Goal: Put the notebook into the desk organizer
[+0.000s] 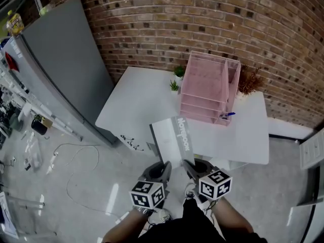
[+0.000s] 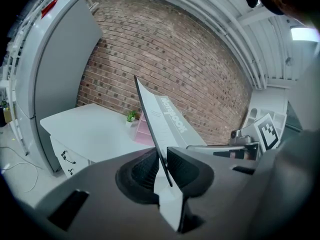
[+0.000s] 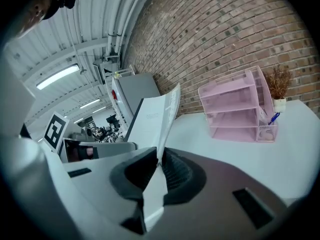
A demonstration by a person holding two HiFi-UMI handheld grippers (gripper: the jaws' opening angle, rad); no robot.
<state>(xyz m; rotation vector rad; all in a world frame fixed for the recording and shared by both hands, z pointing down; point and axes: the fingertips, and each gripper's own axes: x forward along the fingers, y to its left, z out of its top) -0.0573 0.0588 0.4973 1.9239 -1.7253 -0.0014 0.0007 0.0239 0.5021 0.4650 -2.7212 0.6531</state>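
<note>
**One notebook, two grippers on it, short of the organizer**

Count:
- Notebook (image 1: 174, 138): one. Grey-white cover, lettering on the spine side. Held in the air over the near edge of the table (image 1: 136, 103), not touching it, and clear of the organizer.
- Grippers: two. Left gripper (image 1: 163, 169) has its jaws clamped on the notebook's near edge, the thin cover pinched between the ribbed pads (image 2: 144, 168). Right gripper (image 1: 190, 166) is closed on the same near edge just beside it, with the pages wedged between its pads (image 3: 172, 170).
- Desk organizer (image 1: 205, 87): one. Pink mesh with three stacked trays and a narrow side compartment. It stands at the far side of the table, near the wall.
- Blue pen (image 1: 228, 114): one, in the side compartment.
- Small green potted plants: two, (image 1: 178, 71) and (image 1: 174, 85), just left of the organizer.
- Dried brown sprig (image 1: 249, 80): one, to the right of the organizer.

Surface: white table, with dark handles on its left face.

Room: red brick wall (image 1: 202, 19) behind the table. Tall grey cabinet (image 1: 66, 59) to the left. Pale glossy floor (image 1: 76, 186) with thin cables trailing across it.
</note>
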